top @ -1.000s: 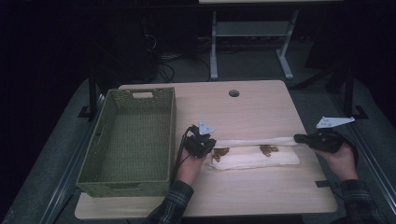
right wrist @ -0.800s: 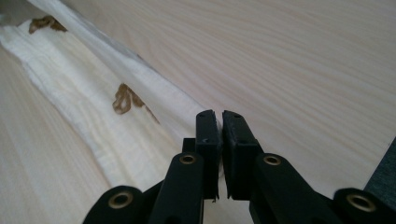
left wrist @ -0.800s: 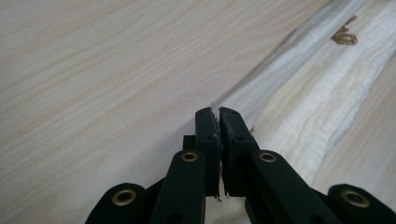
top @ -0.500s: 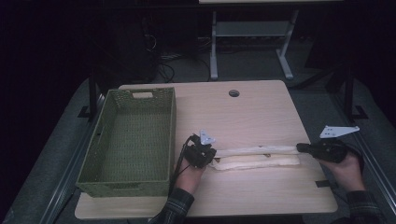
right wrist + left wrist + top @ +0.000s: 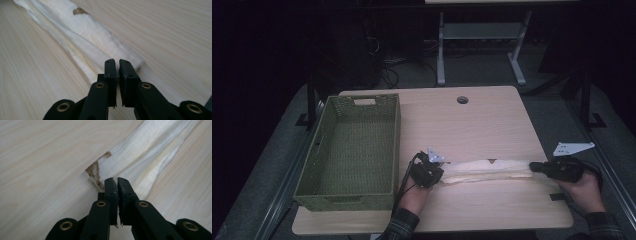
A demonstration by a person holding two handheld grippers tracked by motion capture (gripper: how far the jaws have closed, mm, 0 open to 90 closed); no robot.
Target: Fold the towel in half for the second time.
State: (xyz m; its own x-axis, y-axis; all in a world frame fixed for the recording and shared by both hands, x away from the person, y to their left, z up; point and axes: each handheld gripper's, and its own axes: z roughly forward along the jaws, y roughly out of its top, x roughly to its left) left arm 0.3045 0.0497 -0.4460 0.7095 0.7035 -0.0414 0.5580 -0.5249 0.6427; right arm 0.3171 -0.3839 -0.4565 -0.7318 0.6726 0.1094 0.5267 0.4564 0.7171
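High view: the white cloth (image 5: 487, 170) lies folded into a long strip on the counter (image 5: 472, 125), its long axis running left to right across your front, well clear of the green basket (image 5: 352, 150) on the left. Your left hand-held gripper (image 5: 438, 174) sits at the strip's left end and your right hand-held gripper (image 5: 536, 167) at its right end, so each hand owns the end nearest to it and the strip spans the gap between them. The basket is nearer your left hand.

Left gripper view: the jaws are pinched nearly together with a thin edge of cloth (image 5: 140, 162) caught between them. The strip runs away up and to the right, with a brown mark (image 5: 94, 170) at the near corner.

Right gripper view: the jaws are likewise squeezed close on the cloth's (image 5: 95, 47) end, which reaches right under the tips. The strip runs away up and to the left, another brown mark (image 5: 79, 11) far along it. Any carry toward the basket goes leftward, along the strip's axis.
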